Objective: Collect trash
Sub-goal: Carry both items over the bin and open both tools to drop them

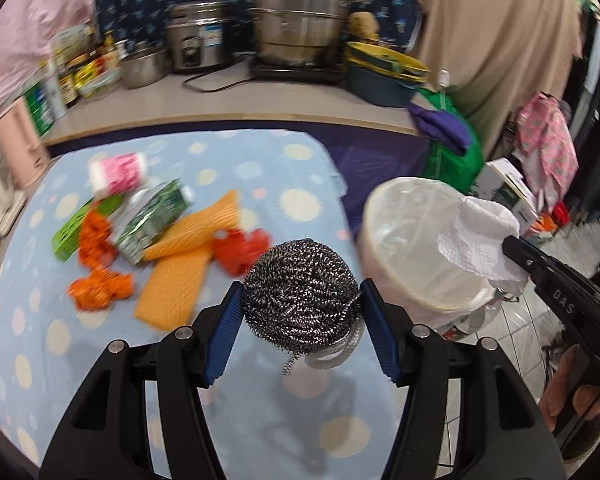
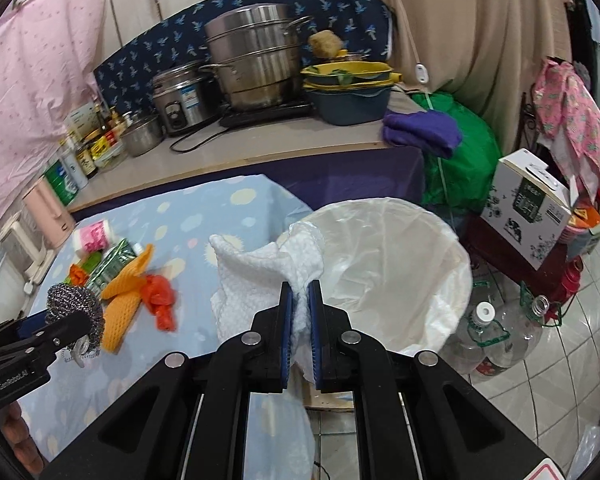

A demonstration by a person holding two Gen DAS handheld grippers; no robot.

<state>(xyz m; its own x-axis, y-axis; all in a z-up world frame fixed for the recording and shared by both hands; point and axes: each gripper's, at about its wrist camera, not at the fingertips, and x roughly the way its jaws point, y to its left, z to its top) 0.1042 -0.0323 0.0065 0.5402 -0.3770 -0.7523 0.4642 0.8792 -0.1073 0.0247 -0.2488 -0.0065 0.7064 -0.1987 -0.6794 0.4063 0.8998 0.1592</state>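
Left gripper (image 1: 300, 304): its blue pads press on both sides of a steel wool scourer (image 1: 300, 292), lifted above the table; lower centre of the left wrist view.
Right gripper (image 2: 300, 312): jaws narrow, pinching a crumpled white paper towel (image 2: 260, 268) just in front of the bin; centre of the right wrist view.
Trash bin (image 2: 456, 256): round, lined with a white plastic bag, standing beside the table edge, right of centre in the right wrist view.
Table (image 1: 60, 332): covered with a light blue cloth with pale dots.
Trash on the table: orange foam net (image 1: 188, 256), red plastic bag (image 1: 240, 252), green carton (image 1: 152, 216), pink-and-white roll (image 1: 118, 174), orange scraps (image 1: 100, 288); all left of centre, touching or near each other.
Counter (image 2: 260, 140): upper part of the frame, with steel pots (image 2: 256, 64).
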